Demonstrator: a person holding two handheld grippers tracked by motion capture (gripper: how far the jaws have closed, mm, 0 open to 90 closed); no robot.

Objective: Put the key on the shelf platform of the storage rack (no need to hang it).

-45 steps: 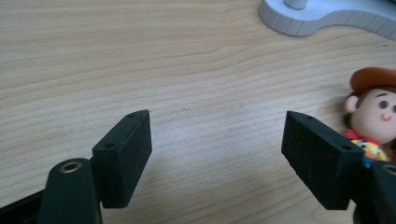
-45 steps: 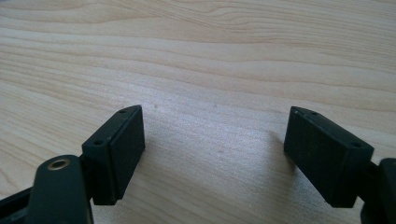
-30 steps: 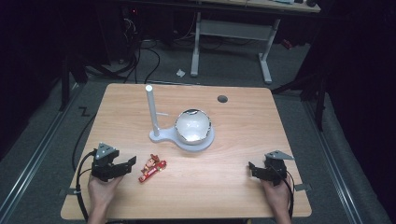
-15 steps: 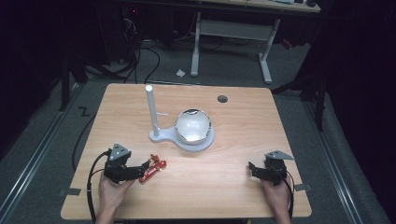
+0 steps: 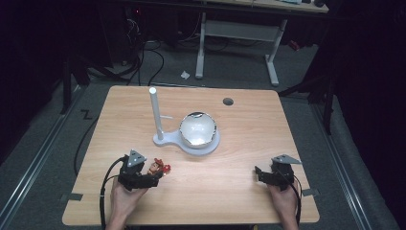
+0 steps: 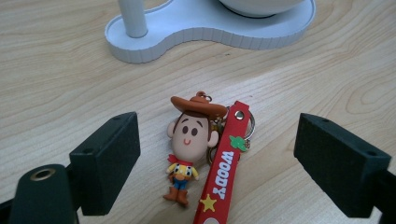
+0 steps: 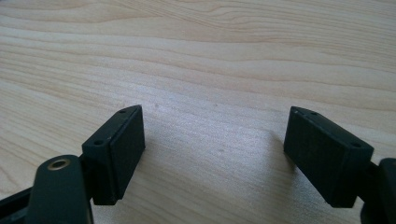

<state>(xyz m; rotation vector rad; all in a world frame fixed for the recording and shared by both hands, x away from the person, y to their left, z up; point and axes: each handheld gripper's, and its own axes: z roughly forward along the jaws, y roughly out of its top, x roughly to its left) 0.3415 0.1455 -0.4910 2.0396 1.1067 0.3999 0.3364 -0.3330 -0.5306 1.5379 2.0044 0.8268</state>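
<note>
A cowboy-figure keychain (image 6: 189,142) with a red strap (image 6: 225,163) reading WOODY lies flat on the wooden table (image 5: 239,187). My left gripper (image 6: 217,163) is open, its jaws standing on either side of the keychain without touching it. In the high view the keychain (image 5: 159,167) shows just ahead of the left gripper (image 5: 154,176) at the table's front left. My right gripper (image 7: 212,149) is open over bare wood, with nothing between its jaws; it rests at the front right (image 5: 260,175).
A white stand (image 5: 186,140) with an upright post (image 5: 155,112) and a shiny round bowl (image 5: 198,129) sits mid-table, just beyond the keychain. A small dark hole (image 5: 228,101) marks the table's far side. Dark floor, cables and desk legs surround the table.
My left gripper has moved right and forward until its open jaws straddle the keychain. The right gripper has stayed put.
</note>
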